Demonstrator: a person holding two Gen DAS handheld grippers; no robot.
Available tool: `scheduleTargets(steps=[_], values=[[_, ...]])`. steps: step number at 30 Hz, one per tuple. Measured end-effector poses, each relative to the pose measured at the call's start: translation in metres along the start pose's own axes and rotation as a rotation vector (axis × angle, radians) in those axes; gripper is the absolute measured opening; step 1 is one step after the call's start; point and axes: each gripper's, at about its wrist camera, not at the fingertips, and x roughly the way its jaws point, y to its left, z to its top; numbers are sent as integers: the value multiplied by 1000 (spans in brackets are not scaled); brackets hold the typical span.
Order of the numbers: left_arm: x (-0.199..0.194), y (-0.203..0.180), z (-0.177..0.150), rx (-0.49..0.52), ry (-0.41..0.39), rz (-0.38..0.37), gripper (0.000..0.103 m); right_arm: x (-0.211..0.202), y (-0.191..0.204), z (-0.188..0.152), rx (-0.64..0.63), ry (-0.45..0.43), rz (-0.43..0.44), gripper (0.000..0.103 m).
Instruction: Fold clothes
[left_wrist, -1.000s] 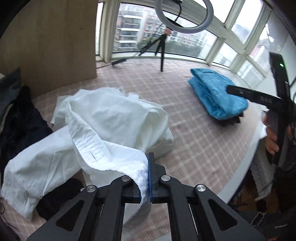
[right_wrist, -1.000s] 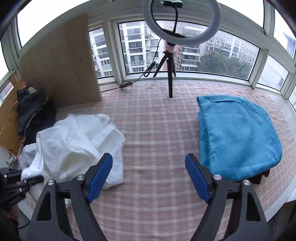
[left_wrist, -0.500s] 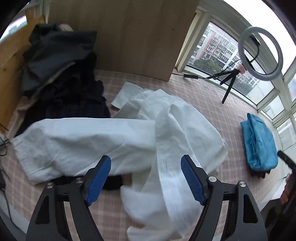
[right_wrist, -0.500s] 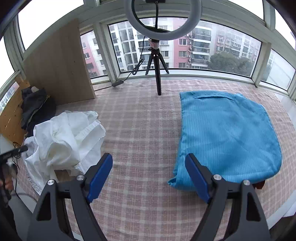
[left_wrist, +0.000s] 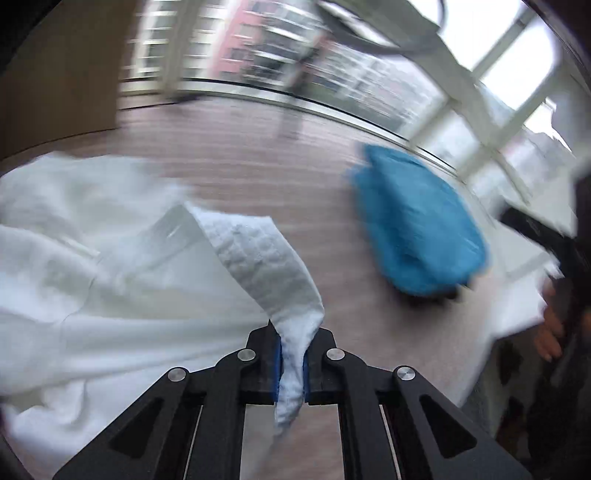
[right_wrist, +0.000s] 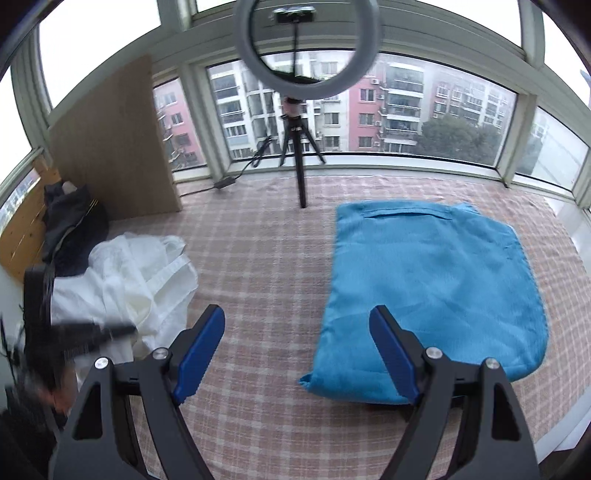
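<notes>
The white garment (left_wrist: 110, 266) lies crumpled on the left half of the checked cloth (right_wrist: 266, 258), its bulk spreading leftward. A thick ribbed band of it (left_wrist: 266, 258) runs as a long strip from the middle of the heap, slanting down and to the right into the left gripper (left_wrist: 292, 365). That gripper's jaws are closing, and its blue pads already press the band's end between them. The left wrist view is smeared with motion blur, so finer folds cannot be made out.

In the right wrist view, a dark pile of clothes (right_wrist: 70, 229) sits at the far left against a wooden board (right_wrist: 110, 147), just behind the white garment (right_wrist: 140, 273). The ring light on its tripod (right_wrist: 299, 147) stands at the middle back by the windows. To the right lies the folded blue garment (right_wrist: 436, 291), flat, well apart from the white one, with bare checked cloth between them. The right gripper (right_wrist: 297, 350) hangs over that gap with its jaws wide and nothing between them.

Half a second ago the left gripper was spread open above the white garment; now it pinches the band again, as it did a second ago. The right gripper has stayed wide open throughout, and the blue garment has not changed.
</notes>
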Motion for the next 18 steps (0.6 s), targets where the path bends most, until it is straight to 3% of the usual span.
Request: scheduleTargets(steps=[3,5,7,10,14,16,18], values=[[19,-81,-14,161,83,-85,10,3,-15,10,32,9,28,80],[12,-100,-21,198,116,-97,20,8,-11,19,22,20,56,80],[-14,-96,-31,225,87,-69,27,18,18,29,-57,25,92,80],[-61,-54,-44,163,47,37,42,35,73,43,-192,31,141,80],[-121,28,-58,-31,-35,209,42,85,181,52,-372,69,268,80],[-148,62,-67,-139,-93,280,42,125,232,54,-463,102,278,80],[-173,87,-78,-236,-146,330,42,171,262,56,-463,198,257,80]])
